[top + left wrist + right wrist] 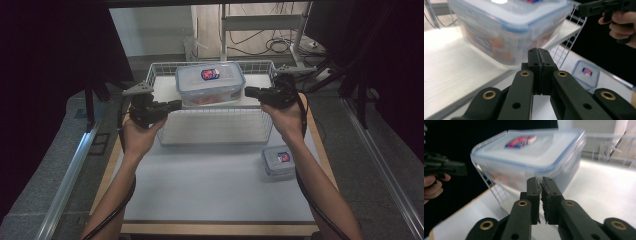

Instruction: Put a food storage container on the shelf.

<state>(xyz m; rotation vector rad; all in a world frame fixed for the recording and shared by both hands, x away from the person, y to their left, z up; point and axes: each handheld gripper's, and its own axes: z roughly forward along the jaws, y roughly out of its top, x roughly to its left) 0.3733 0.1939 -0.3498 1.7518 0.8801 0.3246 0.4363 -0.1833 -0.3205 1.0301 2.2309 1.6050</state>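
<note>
Both tongs, left [175,104] and right [251,91], were pressed together, empty, flanking the clear rectangular blue-rimmed plastic box [210,82] in the white wire basket [215,131] at the white worktop's [210,185] far edge; grey floor around.

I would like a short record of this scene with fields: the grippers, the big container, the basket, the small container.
left gripper: jaws shut, at the left side of the big container, holding nothing
right gripper: jaws shut, at its right side, holding nothing
big container: clear box, blue-trimmed lid on, inside the basket
wire basket: white, on the table
small container: lid on, on the table outside the basket
</note>
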